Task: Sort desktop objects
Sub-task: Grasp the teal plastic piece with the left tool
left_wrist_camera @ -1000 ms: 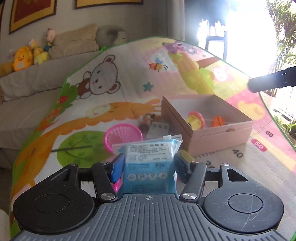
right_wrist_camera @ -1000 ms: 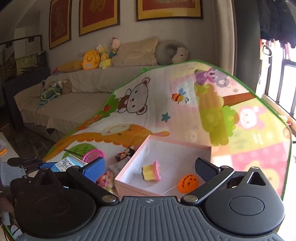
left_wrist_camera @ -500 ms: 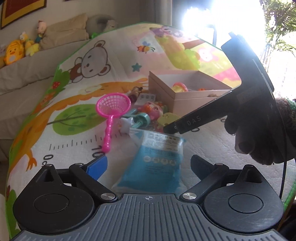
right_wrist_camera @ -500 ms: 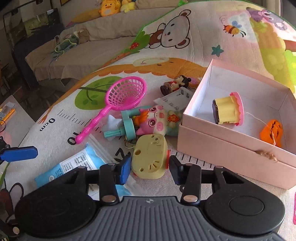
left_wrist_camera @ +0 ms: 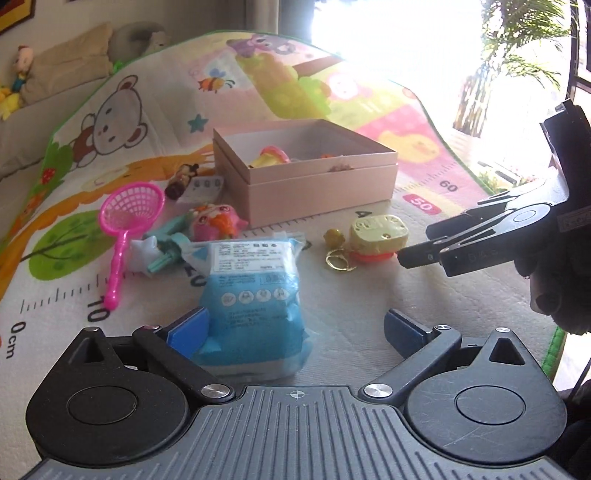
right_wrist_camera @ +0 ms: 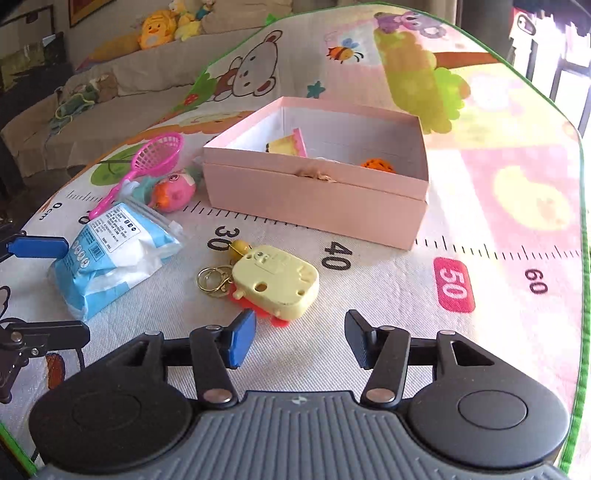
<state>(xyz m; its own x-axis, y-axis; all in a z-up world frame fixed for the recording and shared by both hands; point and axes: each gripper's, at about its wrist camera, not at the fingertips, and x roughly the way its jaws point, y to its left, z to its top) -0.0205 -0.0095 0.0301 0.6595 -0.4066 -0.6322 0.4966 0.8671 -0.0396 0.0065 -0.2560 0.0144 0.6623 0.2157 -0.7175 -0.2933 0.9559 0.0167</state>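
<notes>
A blue and white packet (left_wrist_camera: 255, 295) lies on the play mat between the open fingers of my left gripper (left_wrist_camera: 295, 328); it also shows in the right wrist view (right_wrist_camera: 110, 266). A yellow keychain toy (right_wrist_camera: 277, 280) with a gold ring lies just ahead of my open, empty right gripper (right_wrist_camera: 299, 332), and it also shows in the left wrist view (left_wrist_camera: 376, 236). The open pink box (right_wrist_camera: 314, 199) holds a yellow and pink toy (right_wrist_camera: 288, 144) and an orange ball (right_wrist_camera: 376, 164). My right gripper shows from the side in the left wrist view (left_wrist_camera: 421, 254).
A pink toy net (left_wrist_camera: 129, 221), a pink pig toy (left_wrist_camera: 214, 221), a teal toy (left_wrist_camera: 166, 243), a small figure (left_wrist_camera: 181, 181) and a white card (left_wrist_camera: 203, 188) lie left of the box (left_wrist_camera: 303, 184). The mat edge (right_wrist_camera: 581, 258) is at the right. A sofa with plush toys (right_wrist_camera: 159, 29) stands behind.
My left gripper opened and let the blue packet down on the mat. My right gripper dragged the yellow keychain toy away from the pile toward the front, then opened and released it.
</notes>
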